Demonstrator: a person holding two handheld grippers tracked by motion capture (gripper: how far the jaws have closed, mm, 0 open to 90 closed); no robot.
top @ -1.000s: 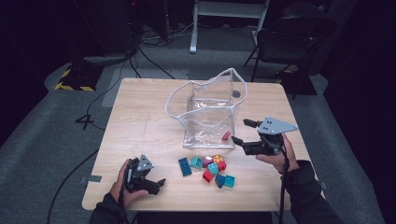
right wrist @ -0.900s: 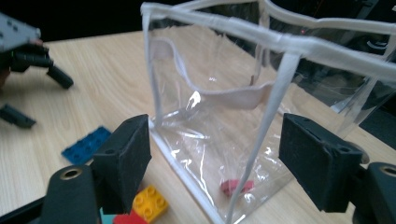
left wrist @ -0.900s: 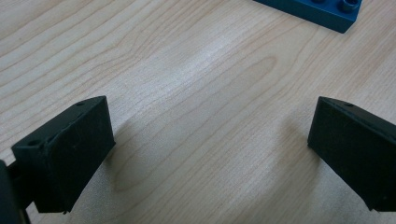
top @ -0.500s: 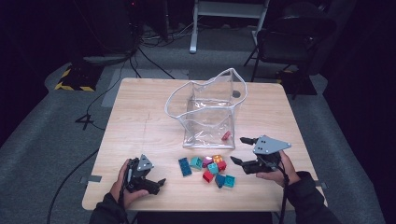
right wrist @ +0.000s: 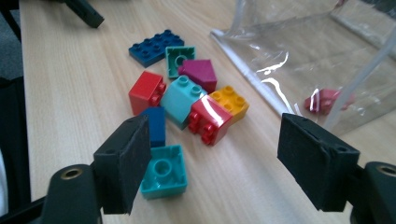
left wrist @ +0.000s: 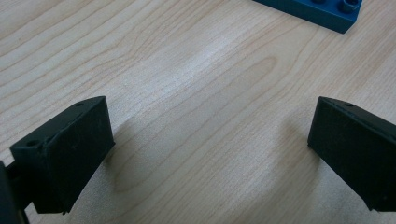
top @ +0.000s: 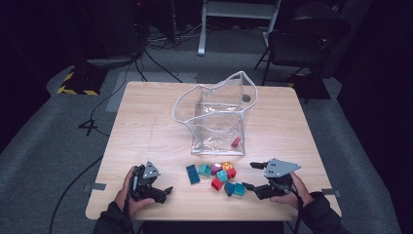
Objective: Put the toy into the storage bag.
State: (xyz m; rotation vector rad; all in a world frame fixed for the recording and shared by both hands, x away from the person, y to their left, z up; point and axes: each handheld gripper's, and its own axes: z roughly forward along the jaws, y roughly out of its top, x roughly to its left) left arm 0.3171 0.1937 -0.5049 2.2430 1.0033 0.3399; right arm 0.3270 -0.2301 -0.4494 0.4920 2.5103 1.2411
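In the high view, a clear plastic bag (top: 216, 119) stands open near the middle of the worktop (top: 146, 122), its mouth facing up so that pieces can be dropped in from above; one red brick (top: 235, 142) already lies inside against its front wall. A cluster of toy bricks (top: 217, 175) sits just in front of the bag, between the two hands, within short reach of either. The right gripper (top: 254, 175) is held low at the right edge of the cluster with its jaws spread and nothing between them, pointing at the nearest pieces, which suggests an approach to a pick. The left gripper (top: 165, 191) rests at the near left of the worktop, apart from the bricks, apparently parked clear of the working hand. In the left gripper view, the jaws stand wide apart over bare wood, holding nothing; a dark blue flat brick (left wrist: 322, 11) lies ahead at the top edge. In the right gripper view, the open jaws frame the pile from close range: a teal brick (right wrist: 164, 171) lies hollow side up just beside the left jaw, with a dark blue brick (right wrist: 155, 125) behind it, and a red brick with studs sideways (right wrist: 209, 119) lies near the centre line. The bag wall rises at the right.
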